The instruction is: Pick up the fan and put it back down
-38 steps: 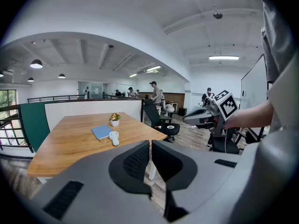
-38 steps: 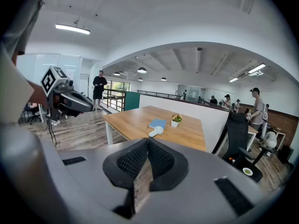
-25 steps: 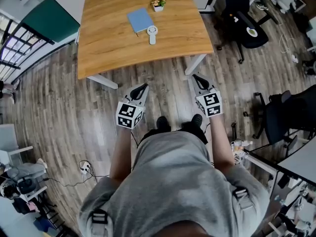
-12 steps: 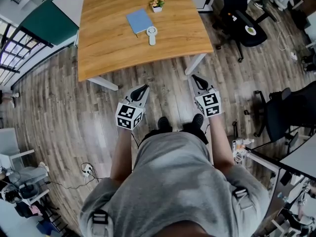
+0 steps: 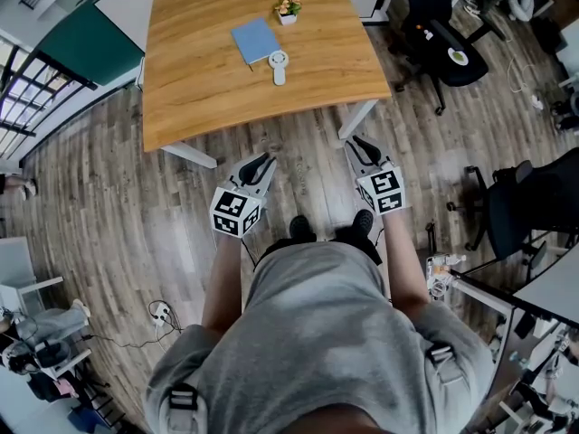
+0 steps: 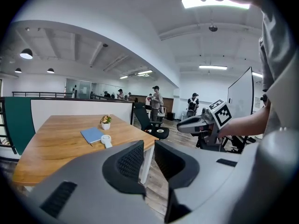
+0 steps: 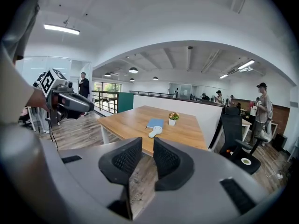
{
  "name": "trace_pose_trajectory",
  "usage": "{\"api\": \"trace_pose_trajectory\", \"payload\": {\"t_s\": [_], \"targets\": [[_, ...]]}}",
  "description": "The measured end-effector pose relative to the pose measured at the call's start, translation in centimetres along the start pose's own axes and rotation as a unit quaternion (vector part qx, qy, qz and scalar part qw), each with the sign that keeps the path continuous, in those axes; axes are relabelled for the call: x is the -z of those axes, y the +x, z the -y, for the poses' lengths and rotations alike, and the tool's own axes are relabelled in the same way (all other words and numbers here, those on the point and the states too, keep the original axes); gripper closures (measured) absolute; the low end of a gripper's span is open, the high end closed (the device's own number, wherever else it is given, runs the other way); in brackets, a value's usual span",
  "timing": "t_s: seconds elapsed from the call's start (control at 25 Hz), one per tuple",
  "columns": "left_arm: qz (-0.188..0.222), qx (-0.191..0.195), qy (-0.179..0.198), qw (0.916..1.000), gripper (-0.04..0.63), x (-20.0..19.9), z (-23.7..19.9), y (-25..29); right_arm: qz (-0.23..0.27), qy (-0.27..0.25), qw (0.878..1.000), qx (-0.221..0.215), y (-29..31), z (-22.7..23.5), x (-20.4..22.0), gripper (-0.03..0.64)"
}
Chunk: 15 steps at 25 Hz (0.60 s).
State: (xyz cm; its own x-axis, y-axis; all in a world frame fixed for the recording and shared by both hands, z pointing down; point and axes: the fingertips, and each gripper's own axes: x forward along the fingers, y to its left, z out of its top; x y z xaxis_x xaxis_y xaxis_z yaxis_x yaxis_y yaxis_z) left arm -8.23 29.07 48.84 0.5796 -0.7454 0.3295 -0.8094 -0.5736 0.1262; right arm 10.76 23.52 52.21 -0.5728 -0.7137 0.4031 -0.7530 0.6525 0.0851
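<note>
Holding off from the wooden table (image 5: 199, 89), left gripper (image 5: 265, 159) and right gripper (image 5: 357, 141) hang over the floor, both empty, jaws just opened to a narrow gap, while the white fan (image 5: 279, 64) lies on the tabletop just beside a blue notebook (image 5: 256, 38).
</note>
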Motion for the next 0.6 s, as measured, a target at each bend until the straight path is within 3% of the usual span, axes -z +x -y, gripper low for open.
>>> {"api": "trace_pose_trajectory", "payload": {"t_s": [0.6], "targets": [[0.000,0.012,0.008,0.9999,0.347,0.08,-0.83,0.47,0.006,0.002,1.000,0.009,0.11,-0.56,0.11,0.322]]}}
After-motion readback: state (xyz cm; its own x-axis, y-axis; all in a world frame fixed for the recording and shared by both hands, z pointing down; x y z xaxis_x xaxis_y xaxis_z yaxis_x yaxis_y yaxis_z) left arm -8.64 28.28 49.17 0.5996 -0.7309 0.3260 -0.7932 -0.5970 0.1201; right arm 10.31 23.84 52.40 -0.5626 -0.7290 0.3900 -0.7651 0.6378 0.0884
